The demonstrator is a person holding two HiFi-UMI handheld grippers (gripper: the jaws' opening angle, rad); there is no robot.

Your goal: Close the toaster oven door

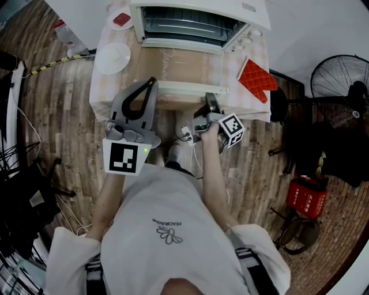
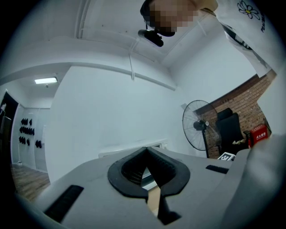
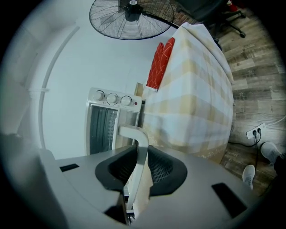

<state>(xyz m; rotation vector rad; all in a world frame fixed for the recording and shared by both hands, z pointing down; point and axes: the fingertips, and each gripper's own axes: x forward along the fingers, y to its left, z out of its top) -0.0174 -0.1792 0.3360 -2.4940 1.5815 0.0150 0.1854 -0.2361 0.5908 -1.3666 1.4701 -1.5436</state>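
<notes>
Clenching the right gripper (image 3: 139, 156) on the white bar handle (image 3: 134, 134) of the glass-paned white door (image 1: 173, 66), which is lying dropped open and flat in front of the white metal toaster oven (image 1: 199, 17) at the upper centre of the head view. Holding the left gripper (image 2: 146, 154) pressed together on nothing, at centre left of that view near the door's front edge. Judging the step as lifting: best swinging the handle up and away in an arc about the hinge at the oven's mouth instead of pushing straight, letting the wrist turn with the door, and easing off near the frame to avoid slamming or shoving the oven back. Finding little legible writing: small dark lettering under a flower motif on the white shirt (image 1: 167, 230), too small for sure reading; white characters on the red box (image 1: 308, 196) at right, unreadable.
</notes>
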